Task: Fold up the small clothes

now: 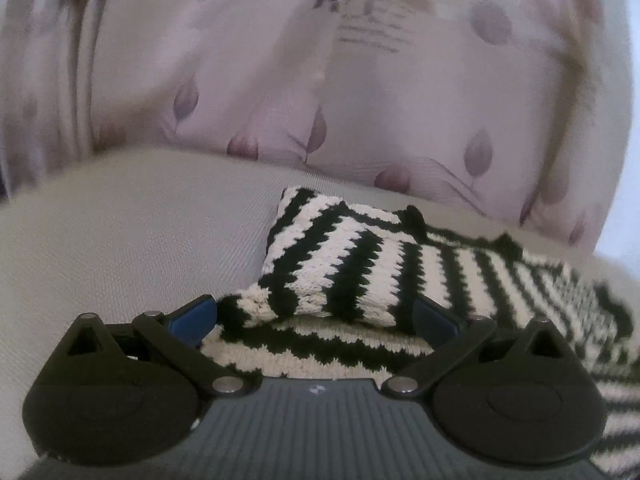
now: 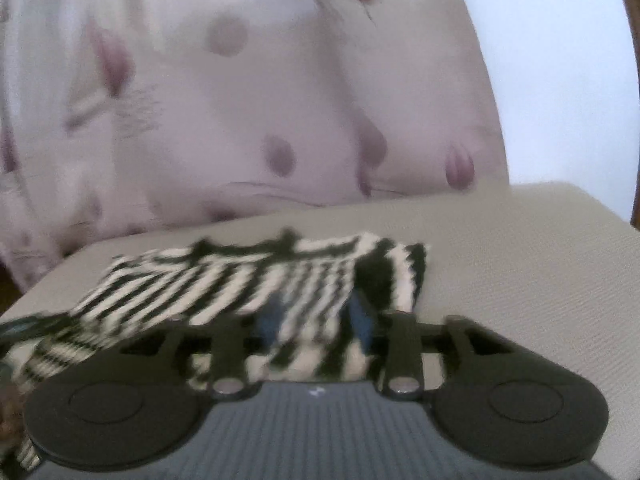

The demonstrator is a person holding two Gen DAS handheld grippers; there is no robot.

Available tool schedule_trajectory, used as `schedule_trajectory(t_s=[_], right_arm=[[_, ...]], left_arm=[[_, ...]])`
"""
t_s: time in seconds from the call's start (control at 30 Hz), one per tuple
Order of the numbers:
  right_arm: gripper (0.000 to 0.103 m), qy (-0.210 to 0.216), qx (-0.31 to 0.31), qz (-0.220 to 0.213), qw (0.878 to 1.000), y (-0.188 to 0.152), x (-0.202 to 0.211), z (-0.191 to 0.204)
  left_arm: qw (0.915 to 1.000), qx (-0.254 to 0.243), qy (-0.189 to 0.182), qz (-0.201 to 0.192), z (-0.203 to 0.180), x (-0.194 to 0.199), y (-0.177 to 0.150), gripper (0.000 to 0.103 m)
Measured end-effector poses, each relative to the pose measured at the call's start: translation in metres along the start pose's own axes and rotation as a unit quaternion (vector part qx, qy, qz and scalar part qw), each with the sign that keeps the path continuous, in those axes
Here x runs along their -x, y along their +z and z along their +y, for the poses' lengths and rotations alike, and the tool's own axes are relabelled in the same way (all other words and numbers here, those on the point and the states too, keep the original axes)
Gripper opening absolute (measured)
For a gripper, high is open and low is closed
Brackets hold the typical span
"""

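Chunky black-and-white zigzag knit [image 1: 352, 272] folded between wide-open left claw [image 1: 316, 316]; right claw [image 2: 316, 320] part-open, blurred, grip unclear.

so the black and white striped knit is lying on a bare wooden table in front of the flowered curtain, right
Not quite. The striped knit lies on a beige woven cushion, not a bare wooden table. Both wrist views show this. The rest holds: it is black and white, and the flowered curtain hangs behind it.
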State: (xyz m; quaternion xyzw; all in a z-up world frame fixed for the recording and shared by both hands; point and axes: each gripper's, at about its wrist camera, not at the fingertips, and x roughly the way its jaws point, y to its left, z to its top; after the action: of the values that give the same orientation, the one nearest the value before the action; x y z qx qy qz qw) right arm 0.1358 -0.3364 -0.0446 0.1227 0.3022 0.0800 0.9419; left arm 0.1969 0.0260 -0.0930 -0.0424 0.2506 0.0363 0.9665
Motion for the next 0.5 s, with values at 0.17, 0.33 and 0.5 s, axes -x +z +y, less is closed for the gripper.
schedule_trajectory(t_s=[0.17,0.33,0.5], right_arm=[[0.075,-0.001,0.03,0.001,1.0,-0.047,0.073,0.022],[0.075,-0.017,0.015,-0.013,1.0,-0.072,0.116,0.037],[0.075,-0.033,0.008,-0.016,0.999,-0.081,0.135,0.05]], left_arm=[[0.999,-0.043,-0.013,0.008,-0.021,0.036,-0.002,0.103],[0.9973,-0.071,-0.015,-0.005,-0.033,0.073,-0.005,0.103],[0.9961,-0.087,-0.015,-0.004,-0.038,0.1,-0.009,0.103]])
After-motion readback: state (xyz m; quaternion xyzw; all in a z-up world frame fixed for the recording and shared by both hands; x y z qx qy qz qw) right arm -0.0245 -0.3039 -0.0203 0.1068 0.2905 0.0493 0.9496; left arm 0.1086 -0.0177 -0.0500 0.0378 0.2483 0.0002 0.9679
